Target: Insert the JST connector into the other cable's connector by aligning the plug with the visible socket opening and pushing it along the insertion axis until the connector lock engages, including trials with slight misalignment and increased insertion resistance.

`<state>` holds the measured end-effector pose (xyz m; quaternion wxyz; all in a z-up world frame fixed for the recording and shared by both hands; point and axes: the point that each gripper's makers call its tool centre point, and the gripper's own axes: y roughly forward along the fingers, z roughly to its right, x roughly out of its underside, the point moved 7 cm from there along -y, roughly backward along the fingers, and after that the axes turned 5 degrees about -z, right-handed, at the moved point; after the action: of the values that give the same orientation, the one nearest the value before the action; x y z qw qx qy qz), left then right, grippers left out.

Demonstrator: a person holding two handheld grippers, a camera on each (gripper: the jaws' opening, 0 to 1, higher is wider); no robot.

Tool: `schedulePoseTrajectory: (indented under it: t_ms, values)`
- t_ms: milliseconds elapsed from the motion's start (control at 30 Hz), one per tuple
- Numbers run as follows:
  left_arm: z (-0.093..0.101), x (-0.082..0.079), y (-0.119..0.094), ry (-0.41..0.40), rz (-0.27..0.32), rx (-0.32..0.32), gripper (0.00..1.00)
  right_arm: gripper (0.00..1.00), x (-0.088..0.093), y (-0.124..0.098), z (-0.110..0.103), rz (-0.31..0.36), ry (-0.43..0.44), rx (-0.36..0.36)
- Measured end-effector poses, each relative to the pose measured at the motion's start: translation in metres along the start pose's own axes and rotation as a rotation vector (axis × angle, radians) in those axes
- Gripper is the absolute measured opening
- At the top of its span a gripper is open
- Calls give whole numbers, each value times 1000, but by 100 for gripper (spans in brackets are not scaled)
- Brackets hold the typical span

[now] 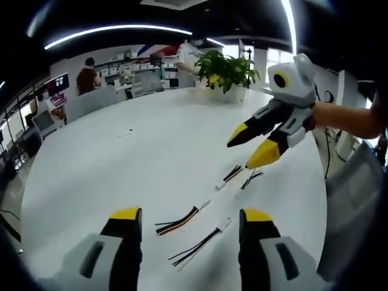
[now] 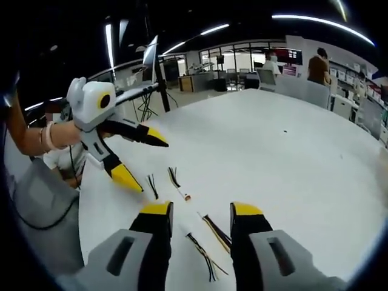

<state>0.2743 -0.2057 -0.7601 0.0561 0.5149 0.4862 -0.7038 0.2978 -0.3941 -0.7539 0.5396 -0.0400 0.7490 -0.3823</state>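
Several short cable pieces with white JST connectors lie on the white table (image 1: 121, 170). An orange-and-black cable (image 1: 179, 221) and a black-and-white cable (image 1: 197, 245) lie between the jaws of my left gripper (image 1: 191, 215), which is open and holds nothing. Two more cables (image 1: 232, 174) lie farther off, under my right gripper (image 1: 242, 153), which hovers open above them. In the right gripper view, my right gripper (image 2: 201, 209) is open over the orange-and-black cable (image 2: 215, 231) and a black cable (image 2: 203, 254). My left gripper (image 2: 153, 167) is open at the left.
A potted plant (image 1: 224, 73) stands at the table's far edge. Chairs (image 1: 91, 100) and people sit behind it. A small item (image 1: 124, 132) lies mid-table. A tripod (image 2: 159, 79) stands beyond the table, and a grey chair (image 2: 42, 206) is close at the left.
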Motion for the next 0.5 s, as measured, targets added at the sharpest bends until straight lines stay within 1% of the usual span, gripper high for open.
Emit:
schedulePoseTrajectory:
  t_ms: [133, 200, 267, 500]
  values:
    - [-3, 1, 6, -14, -6, 12, 58, 32, 3, 3, 3, -19, -27, 9]
    - [-3, 1, 8, -15, -2, 21, 56, 30, 2, 4, 5, -13, -31, 14]
    - [-3, 0, 10, -3, 1, 27, 55, 28, 2, 5, 7, -6, -37, 11]
    - [-6, 0, 16, 27, 11, 39, 51, 27, 4, 6, 12, -3, -44, 8]
